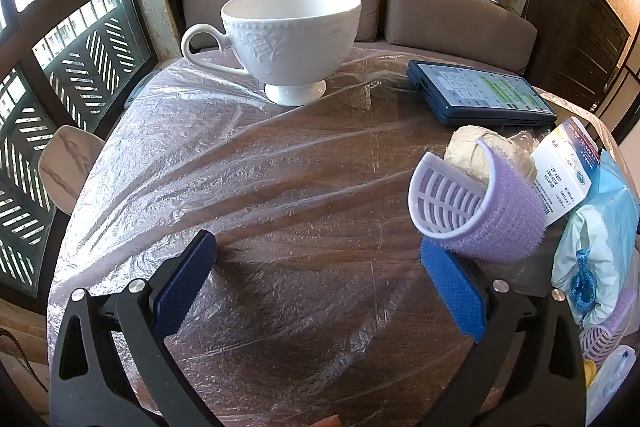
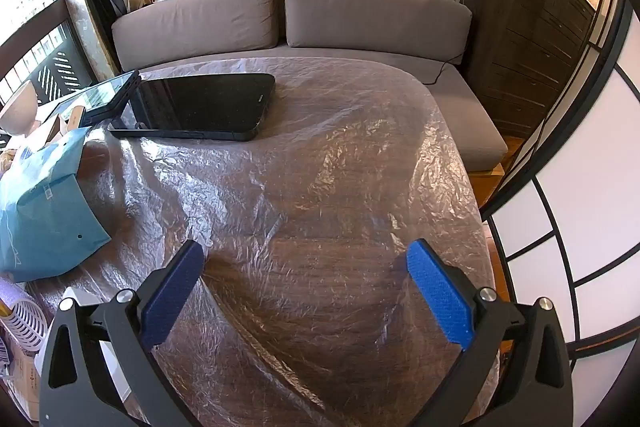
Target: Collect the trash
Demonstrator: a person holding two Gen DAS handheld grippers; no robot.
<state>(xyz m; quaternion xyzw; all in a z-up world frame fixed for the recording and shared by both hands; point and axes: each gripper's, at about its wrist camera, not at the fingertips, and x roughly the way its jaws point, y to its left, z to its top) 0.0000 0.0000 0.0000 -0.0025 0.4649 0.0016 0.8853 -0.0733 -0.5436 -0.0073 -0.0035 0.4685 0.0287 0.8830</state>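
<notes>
Two grippers stand wide open over a round wooden table (image 2: 340,267) wrapped in crinkled clear plastic film, and neither holds anything. The left gripper (image 1: 320,267) has bare film between its blue pads; its right finger (image 1: 452,291) sits just beside, perhaps touching, a purple hair roller (image 1: 480,211) with a white lattice core, lying tilted with its open end toward the camera. That roller heads a heap of loose items at the table's right edge in the left wrist view: a crumpled ball of beige paper (image 1: 472,151) right behind it, a white printed card (image 1: 568,171), a pale blue plastic bag (image 1: 600,227) with a glittery blue string, and a second purple roller (image 1: 604,331) lower down. In the right wrist view the same heap lies at the left, the blue bag (image 2: 44,211) slumped on the film, well apart from the right gripper (image 2: 308,283).

Beyond the left gripper the tabletop is open up to a white footed cup (image 1: 288,39) near the far rim, with a lit device in a blue case (image 1: 480,99) to its right. Ahead of the right gripper the film runs free to a dark tablet (image 2: 200,107) at the far side; the table's curved right edge drops away just beside that gripper's right finger (image 2: 440,295). A grey sofa (image 2: 360,15) lies past the table.
</notes>
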